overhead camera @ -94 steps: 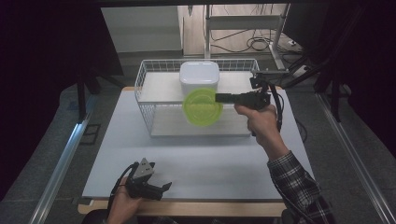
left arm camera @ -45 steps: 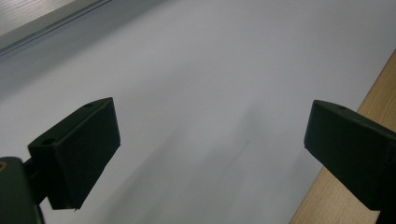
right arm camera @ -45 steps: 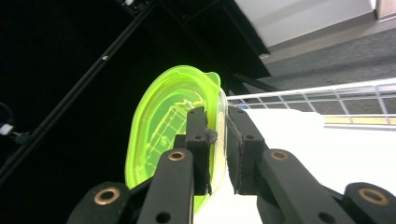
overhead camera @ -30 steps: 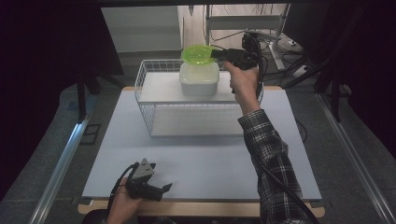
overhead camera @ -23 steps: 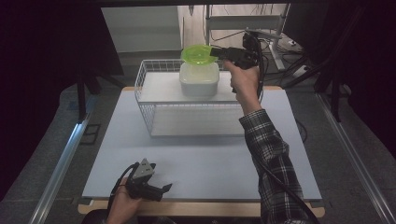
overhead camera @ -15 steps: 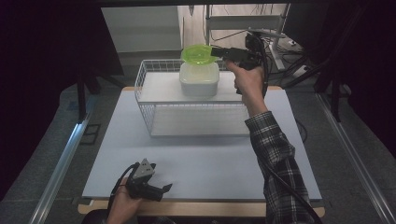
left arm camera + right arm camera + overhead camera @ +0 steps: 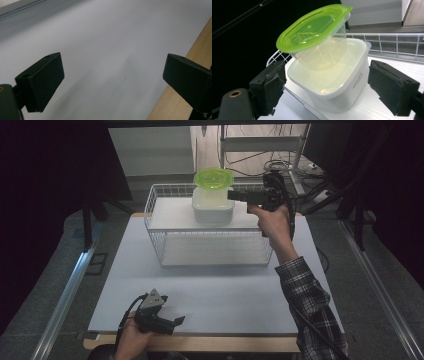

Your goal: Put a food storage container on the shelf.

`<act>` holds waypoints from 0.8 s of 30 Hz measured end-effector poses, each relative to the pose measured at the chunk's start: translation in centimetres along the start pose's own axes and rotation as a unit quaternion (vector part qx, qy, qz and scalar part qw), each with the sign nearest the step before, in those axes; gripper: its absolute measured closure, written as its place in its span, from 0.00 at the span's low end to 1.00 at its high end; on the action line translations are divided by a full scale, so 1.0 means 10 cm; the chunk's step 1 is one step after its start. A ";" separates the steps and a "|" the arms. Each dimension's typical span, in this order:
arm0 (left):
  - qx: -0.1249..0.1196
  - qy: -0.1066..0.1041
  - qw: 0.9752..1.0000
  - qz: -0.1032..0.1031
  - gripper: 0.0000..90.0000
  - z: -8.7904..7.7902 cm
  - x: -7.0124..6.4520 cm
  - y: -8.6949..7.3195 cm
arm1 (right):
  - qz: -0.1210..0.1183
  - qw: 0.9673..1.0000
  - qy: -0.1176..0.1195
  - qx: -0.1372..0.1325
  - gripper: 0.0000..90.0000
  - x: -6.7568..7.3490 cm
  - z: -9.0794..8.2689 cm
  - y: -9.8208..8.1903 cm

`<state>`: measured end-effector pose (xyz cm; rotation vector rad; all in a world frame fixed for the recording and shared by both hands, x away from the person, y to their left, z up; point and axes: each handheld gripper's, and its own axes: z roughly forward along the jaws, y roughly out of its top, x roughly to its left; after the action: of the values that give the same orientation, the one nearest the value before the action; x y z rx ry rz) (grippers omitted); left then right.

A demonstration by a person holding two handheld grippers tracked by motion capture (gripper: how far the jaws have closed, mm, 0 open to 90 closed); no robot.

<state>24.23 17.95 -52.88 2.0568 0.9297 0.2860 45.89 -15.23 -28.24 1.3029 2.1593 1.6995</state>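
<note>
Green lid tub [image 7: 317, 41]: sits tipped inside the white tub [image 7: 337, 82], so the two stack up.
White tub: rests on the wire rack [image 7: 165, 200].
Right gripper [image 7: 235, 195]: jaws have just been opening; wide apart now, holding nothing, tubs just ahead.
Right arm: stretched out far over the table [image 7: 200, 290].
Left gripper [image 7: 175, 321]: jaws wide apart and empty, resting by the near table edge.

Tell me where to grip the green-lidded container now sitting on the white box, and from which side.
Take the green-lidded container by its clear walls just under the lid rim, coming level from the right tool's side. It sits tilted on the white box, and the overhanging lid probably stops a slip upward.
</note>
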 end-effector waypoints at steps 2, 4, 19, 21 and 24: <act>0.000 0.000 1.000 0.000 0.04 0.00 0.00 0.00 | -0.007 1.000 -0.003 0.000 0.15 0.00 -0.02 -0.03; 0.002 0.001 1.000 0.002 0.04 0.00 0.00 0.00 | -0.012 1.000 -0.004 0.000 0.14 0.00 -0.04 -0.06; 0.004 0.004 1.000 0.007 0.04 0.02 0.00 0.00 | -0.063 0.998 -0.019 0.002 0.08 0.00 -0.20 -0.32; 0.004 0.004 1.000 0.007 0.04 0.02 0.00 0.00 | -0.081 0.996 -0.023 0.009 0.05 0.00 -0.22 -0.40; 0.003 0.000 1.000 0.003 0.04 0.02 0.00 0.00 | -0.089 0.996 -0.019 0.012 0.05 0.00 -0.24 -0.48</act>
<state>24.29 17.82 -53.00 2.0642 0.9263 0.2870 41.96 -17.03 -31.34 1.1020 2.2071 1.5719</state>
